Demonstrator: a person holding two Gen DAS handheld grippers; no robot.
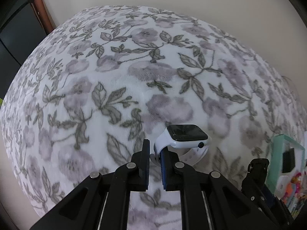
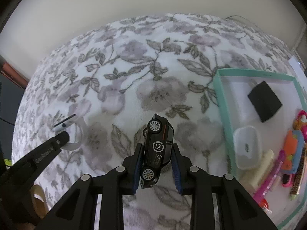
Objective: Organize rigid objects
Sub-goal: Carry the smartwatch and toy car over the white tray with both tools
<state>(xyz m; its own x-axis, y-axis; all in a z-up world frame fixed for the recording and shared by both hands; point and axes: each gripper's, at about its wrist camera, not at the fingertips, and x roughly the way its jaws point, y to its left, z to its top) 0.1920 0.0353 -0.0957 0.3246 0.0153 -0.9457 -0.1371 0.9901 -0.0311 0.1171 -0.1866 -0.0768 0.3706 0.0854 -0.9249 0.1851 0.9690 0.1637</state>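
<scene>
My left gripper is shut on the white strap of a smartwatch with a black screen, which rests on the flowered blanket. The watch also shows in the right wrist view, with the left gripper's finger beside it. My right gripper is shut on a black toy car, held on its side above the blanket. A shallow box with a teal rim lies to the right of the car.
The box holds a black square, a white charger, a cream block and colourful hair clips. The box also shows at the right edge of the left wrist view. A cream wall runs behind the bed.
</scene>
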